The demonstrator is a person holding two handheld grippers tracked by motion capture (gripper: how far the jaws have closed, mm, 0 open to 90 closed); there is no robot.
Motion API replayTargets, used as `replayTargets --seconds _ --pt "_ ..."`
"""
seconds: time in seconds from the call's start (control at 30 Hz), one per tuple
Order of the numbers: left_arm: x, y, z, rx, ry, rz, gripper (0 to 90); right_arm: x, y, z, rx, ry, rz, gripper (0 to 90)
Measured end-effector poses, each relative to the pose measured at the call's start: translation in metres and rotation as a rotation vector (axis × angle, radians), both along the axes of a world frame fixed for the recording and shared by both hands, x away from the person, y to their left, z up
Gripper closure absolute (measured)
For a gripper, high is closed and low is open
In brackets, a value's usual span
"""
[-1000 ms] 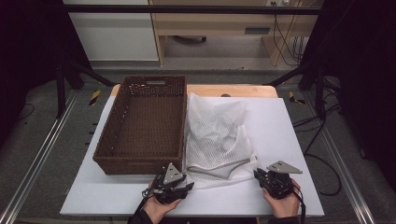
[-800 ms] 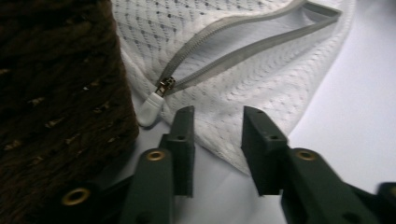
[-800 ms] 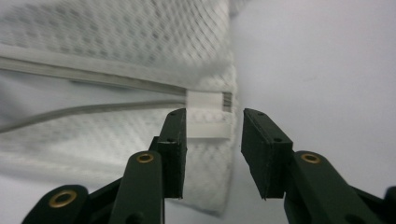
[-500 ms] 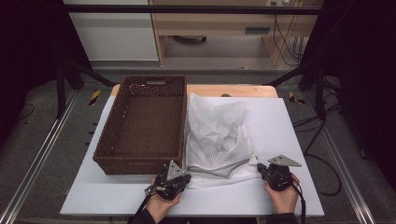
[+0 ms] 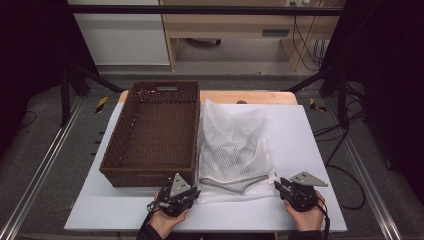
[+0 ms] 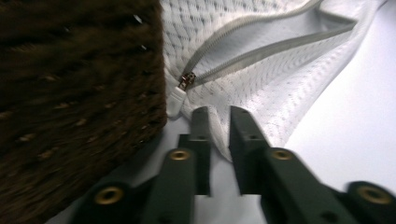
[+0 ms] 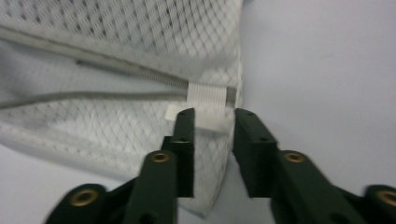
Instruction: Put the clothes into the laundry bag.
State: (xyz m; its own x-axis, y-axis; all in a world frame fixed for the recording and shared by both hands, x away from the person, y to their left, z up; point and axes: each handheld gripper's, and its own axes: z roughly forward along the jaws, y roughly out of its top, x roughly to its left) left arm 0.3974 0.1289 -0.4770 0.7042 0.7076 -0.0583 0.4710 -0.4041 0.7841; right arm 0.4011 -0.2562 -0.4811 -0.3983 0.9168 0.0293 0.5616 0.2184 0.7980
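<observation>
Both jaw pairs just reopened, narrow gaps: mesh bag (image 5: 235, 150) edge between left gripper (image 6: 219, 126) jaws, corner between right gripper (image 7: 212, 126) jaws, seemingly unpinched.

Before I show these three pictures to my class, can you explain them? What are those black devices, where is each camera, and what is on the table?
A person sits at a white table and holds a hand-worked tool with two black jaws in each hand: the left gripper and the right gripper. One picture comes from a fixed camera above; the other two come from cameras riding on each gripper, looking along its jaws. On the table lie a brown wicker basket and a white mesh laundry bag with its zipper open. Each gripper has a near corner of the bag between its jaws, which have just been opening a little; a firm pinch cannot be confirmed.
</observation>
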Motion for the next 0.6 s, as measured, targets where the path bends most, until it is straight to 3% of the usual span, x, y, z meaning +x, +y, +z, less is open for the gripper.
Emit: replayTargets --seconds 0.07,0.2,0.6 --pt "-0.002 0.008 0.006 -0.044 -0.007 -0.007 70.0 0.001 -0.001 0.003 0.013 -0.054 -0.001 55.7" --pt "-0.005 0.022 0.015 -0.069 -0.028 -0.016 57.2 0.003 -0.003 0.008 0.038 -0.087 -0.001 44.7" --pt "-0.006 0.063 0.01 -0.054 -0.029 -0.016 37.2 0.007 -0.02 0.009 0.07 -0.073 -0.026 33.3"
